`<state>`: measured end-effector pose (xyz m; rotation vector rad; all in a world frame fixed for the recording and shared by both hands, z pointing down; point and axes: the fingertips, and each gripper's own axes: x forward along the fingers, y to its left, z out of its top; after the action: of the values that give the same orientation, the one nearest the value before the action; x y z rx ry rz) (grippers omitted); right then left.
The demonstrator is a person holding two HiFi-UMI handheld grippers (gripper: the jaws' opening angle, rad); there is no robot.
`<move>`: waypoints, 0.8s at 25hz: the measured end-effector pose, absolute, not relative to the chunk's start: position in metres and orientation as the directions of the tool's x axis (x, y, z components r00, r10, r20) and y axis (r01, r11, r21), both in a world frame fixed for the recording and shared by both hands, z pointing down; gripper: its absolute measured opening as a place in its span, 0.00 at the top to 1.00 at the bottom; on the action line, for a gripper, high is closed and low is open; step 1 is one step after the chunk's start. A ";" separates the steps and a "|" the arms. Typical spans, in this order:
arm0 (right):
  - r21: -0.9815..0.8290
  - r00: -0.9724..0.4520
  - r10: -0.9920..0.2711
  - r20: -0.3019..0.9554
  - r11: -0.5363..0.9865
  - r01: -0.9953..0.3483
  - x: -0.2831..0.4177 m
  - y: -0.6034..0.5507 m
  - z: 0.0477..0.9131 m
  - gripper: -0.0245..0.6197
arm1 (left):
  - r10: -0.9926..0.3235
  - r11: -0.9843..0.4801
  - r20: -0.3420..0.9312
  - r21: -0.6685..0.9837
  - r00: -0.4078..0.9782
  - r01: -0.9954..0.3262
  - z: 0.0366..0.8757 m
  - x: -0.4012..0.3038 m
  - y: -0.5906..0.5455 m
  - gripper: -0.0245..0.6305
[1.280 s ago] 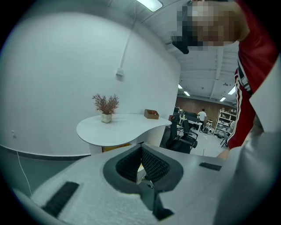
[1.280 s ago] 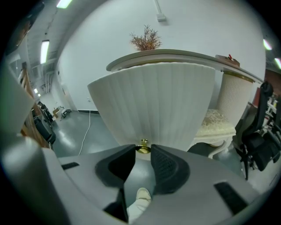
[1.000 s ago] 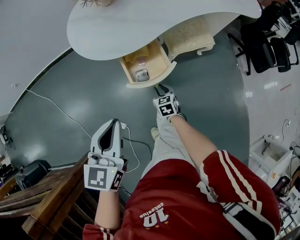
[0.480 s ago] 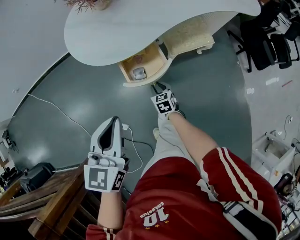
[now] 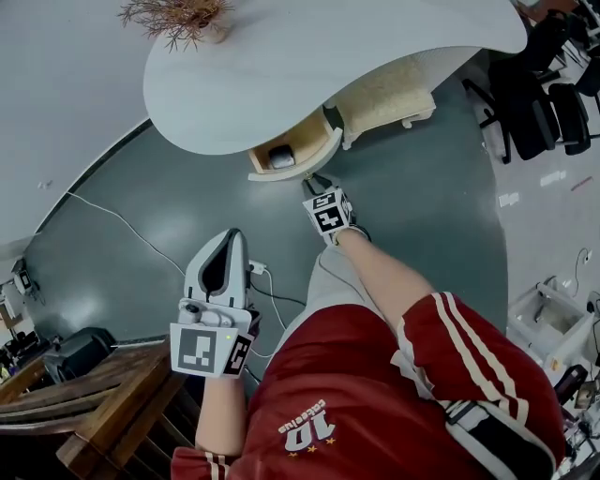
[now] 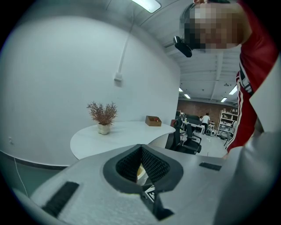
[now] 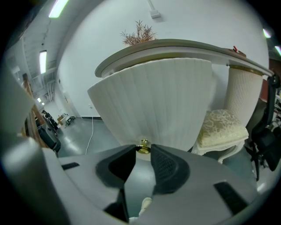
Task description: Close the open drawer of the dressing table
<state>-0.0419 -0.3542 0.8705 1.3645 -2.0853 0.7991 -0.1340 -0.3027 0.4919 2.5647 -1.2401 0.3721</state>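
1. Head view: The drawer [image 5: 292, 150] sticks out a little from under the white surface [image 5: 309, 56]. It is partly open, and a small gray thing [image 5: 280, 156] lies inside it.
2. Head view: The right claw [image 5: 316, 181] reaches out to the front of the drawer and touches it. The left claw [image 5: 228, 246] hangs low over the dark floor, well apart from the drawer. A plant [image 5: 183, 14] stands at the far edge of the surface. A soft stool [image 5: 386, 86] sits partly under the surface, just beside the drawer.
3. Left gripper view: The left claw is closed. Its two black pads meet at the tip and nothing is between them. Past it are the white surface, the plant in its pot and a small brown box [image 6: 153, 120]. Dark chairs [image 6: 186, 138] stand farther back.
4. Right gripper view: The ribbed white drawer front fills the middle. A small gold knob [image 7: 143, 146] sits low on it. The right claw is a little bit apart, and its two tips squeeze the knob from each side. The stool is on the right.
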 end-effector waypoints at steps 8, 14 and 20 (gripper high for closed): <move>-0.226 -0.383 -0.639 0.667 0.316 -0.921 -0.048 -0.390 0.870 0.79 | -0.734 -0.596 0.342 0.092 0.587 -0.798 0.488 -0.127 -0.323 0.96; -0.224 -0.411 -0.653 0.636 0.354 -0.908 -0.051 -0.416 0.871 0.79 | -0.736 -0.600 0.352 0.056 0.578 -0.798 0.493 -0.130 -0.329 0.96; -0.232 -0.433 -0.665 0.609 0.373 -0.899 -0.057 -0.434 0.873 0.80 | -0.751 -0.582 0.350 0.050 0.560 -0.811 0.493 -0.142 -0.341 0.96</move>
<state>-0.0570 -0.4336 0.8726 1.3557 -2.2229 0.7619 -0.1415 -0.3409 0.4931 2.5886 -1.3140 0.4340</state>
